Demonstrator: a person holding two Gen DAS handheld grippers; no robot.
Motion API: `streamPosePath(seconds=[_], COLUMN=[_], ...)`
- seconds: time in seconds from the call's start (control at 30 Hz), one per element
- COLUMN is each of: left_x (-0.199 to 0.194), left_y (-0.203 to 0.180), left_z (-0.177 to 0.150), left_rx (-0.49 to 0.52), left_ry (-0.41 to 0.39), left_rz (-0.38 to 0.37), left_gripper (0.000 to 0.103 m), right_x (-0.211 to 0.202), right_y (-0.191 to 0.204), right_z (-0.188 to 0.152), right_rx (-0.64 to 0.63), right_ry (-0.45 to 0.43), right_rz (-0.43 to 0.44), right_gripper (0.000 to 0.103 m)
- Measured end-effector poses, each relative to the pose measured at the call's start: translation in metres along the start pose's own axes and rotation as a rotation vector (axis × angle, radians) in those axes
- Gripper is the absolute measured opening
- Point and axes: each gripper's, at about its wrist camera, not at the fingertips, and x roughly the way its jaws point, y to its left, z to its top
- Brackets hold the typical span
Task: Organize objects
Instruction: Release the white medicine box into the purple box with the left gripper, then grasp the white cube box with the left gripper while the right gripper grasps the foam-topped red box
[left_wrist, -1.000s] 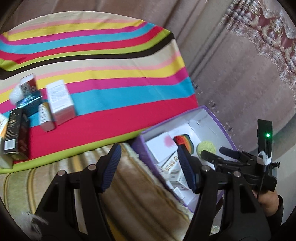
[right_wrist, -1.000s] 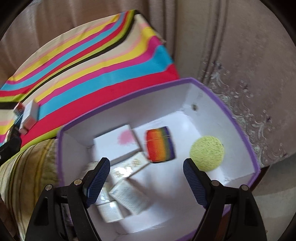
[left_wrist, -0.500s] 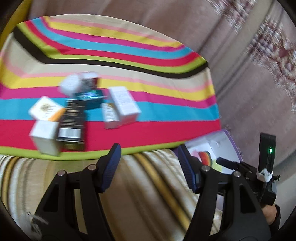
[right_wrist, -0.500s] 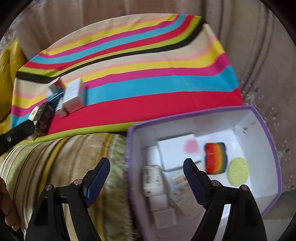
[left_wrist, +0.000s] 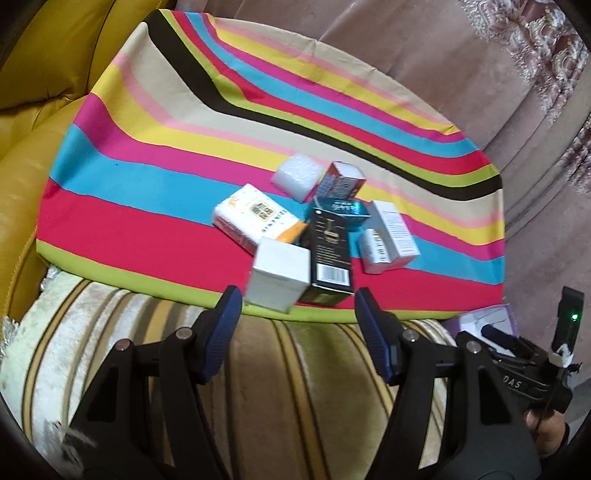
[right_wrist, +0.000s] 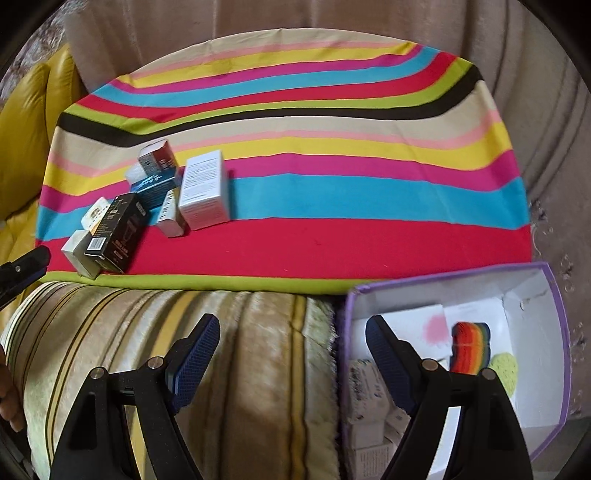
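Note:
Several small cartons lie in a cluster on the striped cloth (left_wrist: 155, 177): a white cube box (left_wrist: 279, 278), a black box (left_wrist: 330, 254), an orange-and-white box (left_wrist: 255, 218) and a tall white box (right_wrist: 205, 188). My left gripper (left_wrist: 297, 306) hovers open just short of the white cube and black box, nothing between its fingers. My right gripper (right_wrist: 291, 339) stands open and empty over the striped cushion edge, left of the purple-rimmed box (right_wrist: 554, 332). That box holds white cartons, a rainbow sponge (right_wrist: 471, 349) and a yellow-green round pad (right_wrist: 504, 369).
A beige striped cushion (right_wrist: 258, 350) fills the foreground in both views. A yellow leather seat (left_wrist: 33, 110) lies left of the cloth. Pinkish carpet or drape (left_wrist: 535, 147) is on the right. A hand on the right gripper's handle (left_wrist: 546, 432) shows at lower right in the left wrist view.
Both grippers have swung left, away from the purple box toward the carton cluster. The cartons now sit right ahead of the left gripper; the purple box has slid to the right of each view.

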Motion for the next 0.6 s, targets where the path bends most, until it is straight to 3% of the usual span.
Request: streamPosePath(seconds=[0.4, 0.6], left_x=[0.033, 0.042], left_y=[0.005, 0.006], left_z=[0.015, 0.017], left_rx=[0.053, 0.061], left_ry=[0.096, 0.128], left_rz=[0.079, 0.064], left_gripper=[0.063, 0.063], right_x=[0.005, 0.012], right_y=[0.032, 0.054], right_z=[0.028, 0.048], right_rx=[-0.051, -0.092], right_ry=[-0.042, -0.067], right_rz=[0.022, 0.058], right_gripper=[0.082, 0.082])
